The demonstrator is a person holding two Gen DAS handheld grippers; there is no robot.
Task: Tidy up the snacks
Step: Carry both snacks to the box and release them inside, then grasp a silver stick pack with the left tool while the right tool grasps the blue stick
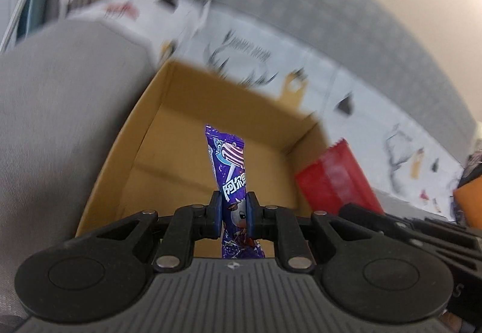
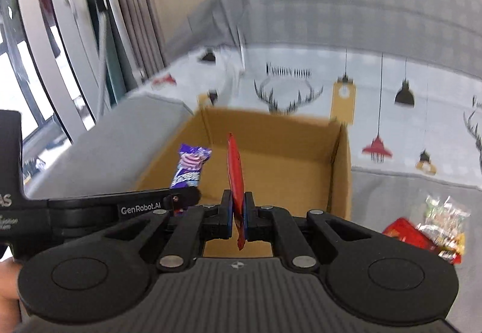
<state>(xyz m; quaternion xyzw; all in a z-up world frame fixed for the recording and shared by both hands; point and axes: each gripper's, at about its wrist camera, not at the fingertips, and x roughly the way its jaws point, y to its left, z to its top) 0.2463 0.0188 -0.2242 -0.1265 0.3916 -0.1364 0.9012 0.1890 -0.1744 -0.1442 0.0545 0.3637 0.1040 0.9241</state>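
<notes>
An open cardboard box point(image 1: 144, 134) point(image 2: 340, 170) stands on a grey sofa seat. My left gripper point(image 1: 234, 212) is shut on a purple snack packet point(image 1: 227, 164) and holds it upright over the box's near edge; the packet also shows in the right wrist view point(image 2: 189, 166). My right gripper point(image 2: 238, 212) is shut on a thin red snack packet point(image 2: 235, 170), seen edge-on, over the box's near edge. The red packet shows in the left wrist view point(image 1: 334, 179) to the right of the box. The inside of the box that I can see is bare.
Several loose snacks point(image 2: 433, 230), red and clear-wrapped, lie on the sofa seat to the right of the box. A grey patterned cushion cover with antlers and lamps point(image 2: 376, 83) lies behind the box. The sofa arm point(image 1: 60, 110) rises at the left. A window point(image 2: 36, 62) stands at far left.
</notes>
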